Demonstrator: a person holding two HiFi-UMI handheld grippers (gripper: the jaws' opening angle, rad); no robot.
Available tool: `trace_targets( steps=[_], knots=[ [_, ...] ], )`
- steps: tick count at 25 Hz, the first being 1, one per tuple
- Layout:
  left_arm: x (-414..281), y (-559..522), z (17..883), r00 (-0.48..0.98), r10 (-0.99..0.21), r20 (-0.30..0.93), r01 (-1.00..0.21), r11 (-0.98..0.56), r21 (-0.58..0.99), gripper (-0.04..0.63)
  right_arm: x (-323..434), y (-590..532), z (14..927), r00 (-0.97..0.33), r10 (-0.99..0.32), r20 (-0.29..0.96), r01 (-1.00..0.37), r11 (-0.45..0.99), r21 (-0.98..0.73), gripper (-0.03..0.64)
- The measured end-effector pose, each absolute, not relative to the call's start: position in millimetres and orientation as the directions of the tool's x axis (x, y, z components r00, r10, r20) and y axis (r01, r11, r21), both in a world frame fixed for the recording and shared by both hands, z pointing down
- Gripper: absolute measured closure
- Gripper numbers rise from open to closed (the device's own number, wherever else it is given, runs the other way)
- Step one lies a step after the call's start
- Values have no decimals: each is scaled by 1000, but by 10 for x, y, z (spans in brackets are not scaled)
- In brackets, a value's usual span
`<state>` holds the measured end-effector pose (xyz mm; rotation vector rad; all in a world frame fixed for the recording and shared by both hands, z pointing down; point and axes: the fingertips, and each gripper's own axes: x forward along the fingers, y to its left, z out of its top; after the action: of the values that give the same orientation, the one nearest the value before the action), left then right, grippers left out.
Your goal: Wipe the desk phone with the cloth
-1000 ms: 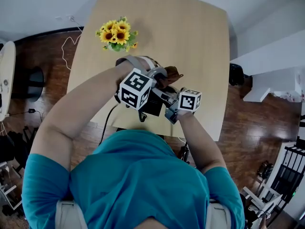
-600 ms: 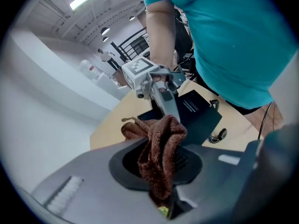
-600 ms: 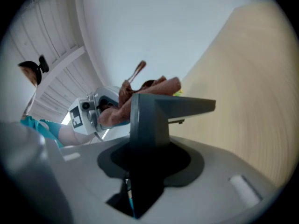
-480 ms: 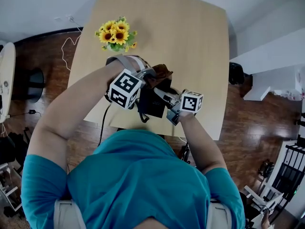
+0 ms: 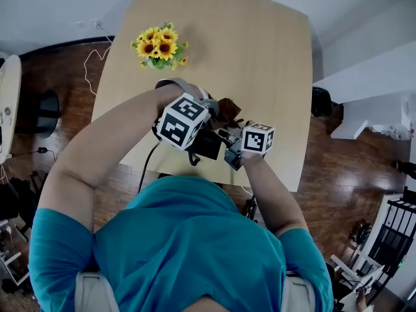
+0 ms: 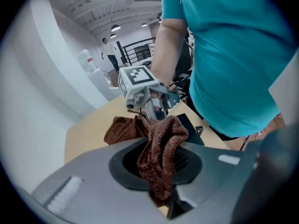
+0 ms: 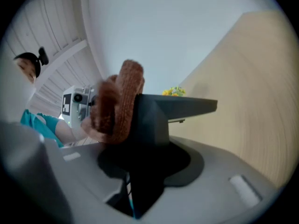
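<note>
Desk phone (image 5: 209,143) lies black and low by the near edge of the pale wooden table (image 5: 273,64) in the head view, and we see it caught between our two tools. Our left gripper (image 5: 211,106) reaches in from the left with the brown cloth (image 5: 229,108) bunched at its tip, while our right gripper (image 5: 229,143) comes in from the right and touches the phone's near right side. A bunch of sunflowers (image 5: 159,46) stands well apart at the far left of the table. In the left gripper view, the left gripper (image 6: 161,197) has its jaws pressed together on the cloth (image 6: 161,148), which rises out of them in a rumpled fold. Beyond it we make out the right gripper (image 6: 152,107) with its marker cube, a black slab of the desk phone (image 6: 190,125) just beside the cloth, and our teal shirt (image 6: 233,55) filling the right. In the right gripper view, the right gripper (image 7: 135,192) has its jaws clamped on a black part of the desk phone (image 7: 149,122), which stands up between them; we cannot tell which part of the phone it is. The cloth (image 7: 119,101) lies against the phone's upper left edge, touching it, with the left gripper (image 7: 77,104) behind it. The sunflowers (image 7: 173,92) show small beyond the phone on the table (image 7: 252,101).
</note>
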<state>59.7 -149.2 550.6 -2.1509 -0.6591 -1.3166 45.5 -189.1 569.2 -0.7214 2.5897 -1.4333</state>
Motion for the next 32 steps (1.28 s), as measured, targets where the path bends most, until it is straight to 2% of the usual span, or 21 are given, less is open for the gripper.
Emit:
trace_targets(
  steps=[2,5,9,12,18,27,32],
  knots=[
    [490,-1542,5527,381,139,914,636,-757,-150,528,479,-1889,5710,-881,-451,142,-357,438,-825,459],
    [346,-1658,5564,388,83,918,600,-779,-182,528,594,-1911,5711,-863,-490,119,-348,407,-845,459],
    [397,-1658,5366,530,-33,848,475,-816,-329,528,863,-2037,5717,-802,-593,72,-315,316,-895,459],
    [551,-1352,5310,582,-50,812,458,-805,-378,528,1027,-2149,5682,-745,-666,34,-276,261,-925,459],
    [662,-1390,5660,476,-228,849,486,-736,-471,528,983,-2157,5507,-708,-705,-44,-203,263,-943,459],
    [974,-1049,5682,531,-196,824,515,-697,-498,528,903,-2116,5510,-729,-684,-26,-219,270,-938,457],
    [797,-956,5795,527,-173,832,505,-724,-470,528,1108,-2175,5547,-678,-734,-38,-221,253,-942,458]
  ],
)
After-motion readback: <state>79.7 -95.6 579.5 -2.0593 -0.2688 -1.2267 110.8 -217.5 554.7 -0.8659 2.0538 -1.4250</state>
